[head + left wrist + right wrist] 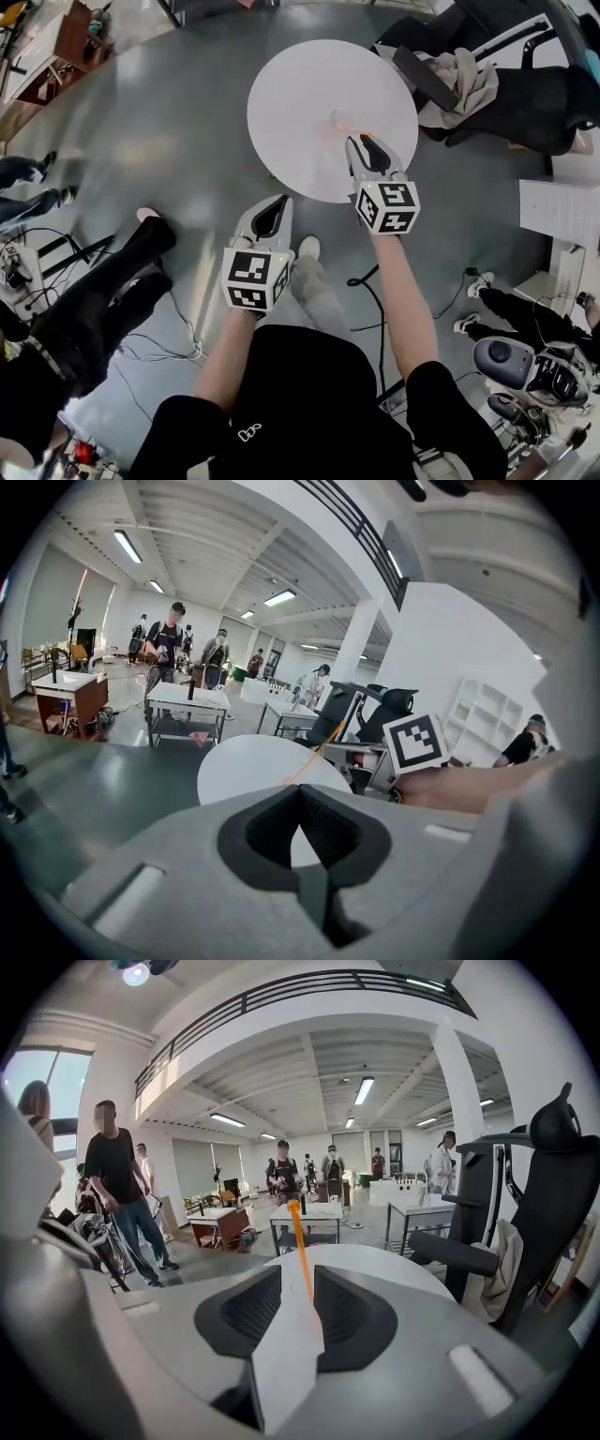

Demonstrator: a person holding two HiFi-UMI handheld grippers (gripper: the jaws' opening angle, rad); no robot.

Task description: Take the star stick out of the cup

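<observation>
While star stick stands near-upright, tip up, between spread right claw | left claw pressed together

No legible text (only patterned square markers).

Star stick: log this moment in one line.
right claw open around star stick | left claw shut, empty | cup on round white table

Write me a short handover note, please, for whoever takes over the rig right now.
Left gripper: shut, empty, off the table's near edge.
Right gripper: open, over the table, its jaws on either side of the stick, not closed on it.
Cup: on the table, stick in it.
Done: the approach.
Left: close on the stick and lift it out.
</observation>
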